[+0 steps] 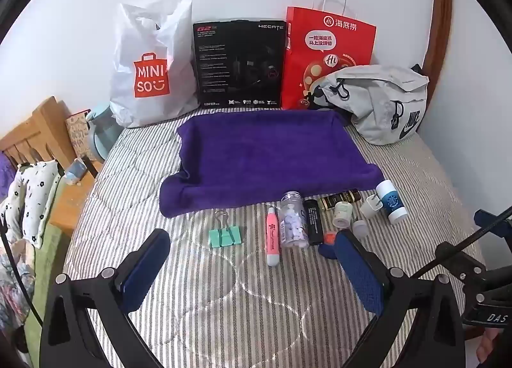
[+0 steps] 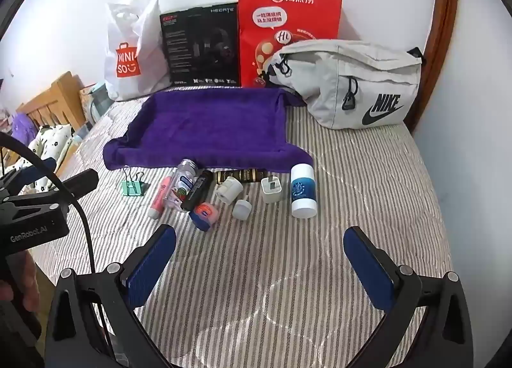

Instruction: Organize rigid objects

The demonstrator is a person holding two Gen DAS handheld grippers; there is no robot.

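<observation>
From the left wrist, a striped bedspread [image 1: 128,195] meets a white wall; small items, among them a mint binder clip [image 1: 224,236] and pink tube [image 1: 272,240], lie just before the purple towel [image 1: 265,156]. The left gripper [image 1: 252,256] gapes wide, empty; its right finger hides a blue item.

From the right wrist, the same cluster, a white-and-blue bottle [image 2: 303,191] included, lies before that towel. The right gripper [image 2: 260,256] spreads wide, empty.

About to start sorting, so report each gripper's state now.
Left gripper: open, holding nothing.
Right gripper: open, holding nothing.
</observation>
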